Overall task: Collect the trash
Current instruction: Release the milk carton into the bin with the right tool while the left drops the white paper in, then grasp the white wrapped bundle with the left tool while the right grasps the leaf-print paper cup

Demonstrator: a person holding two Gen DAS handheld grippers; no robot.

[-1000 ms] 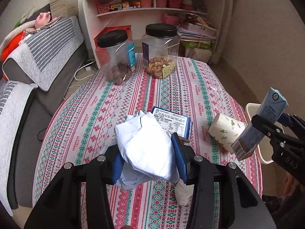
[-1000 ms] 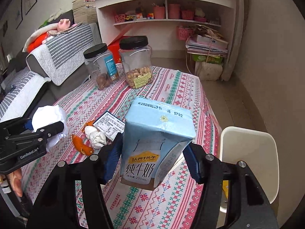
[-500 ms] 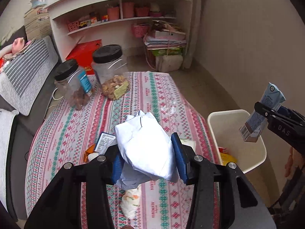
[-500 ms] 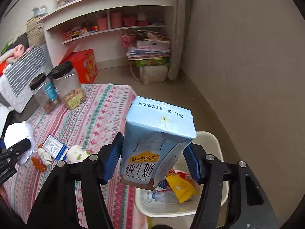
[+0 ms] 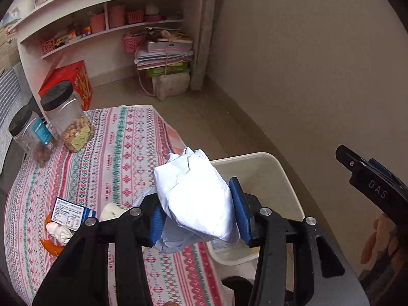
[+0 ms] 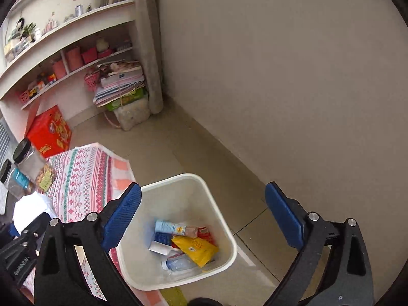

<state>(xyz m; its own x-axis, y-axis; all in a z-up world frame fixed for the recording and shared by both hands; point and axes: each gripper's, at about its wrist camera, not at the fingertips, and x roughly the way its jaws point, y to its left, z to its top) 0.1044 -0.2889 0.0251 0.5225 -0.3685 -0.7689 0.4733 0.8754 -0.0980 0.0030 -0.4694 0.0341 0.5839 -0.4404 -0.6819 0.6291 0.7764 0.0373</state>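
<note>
My left gripper is shut on a crumpled white paper wad, held over the table edge just beside the white trash bin. My right gripper is open and empty, hovering above the bin. The blue milk carton lies inside the bin with a yellow packet and a plastic bottle. The right gripper shows at the right edge of the left wrist view. The paper wad also shows at the left of the right wrist view.
The table with a striped red-green cloth carries two black-lidded jars, a blue-white label packet, a small paper cup and orange and white scraps. A wall stands close behind the bin. Shelves stand at the back.
My right gripper has opened and the milk carton has dropped into the bin. Both grippers have swung right toward the bin; the left still holds the paper wad.
</note>
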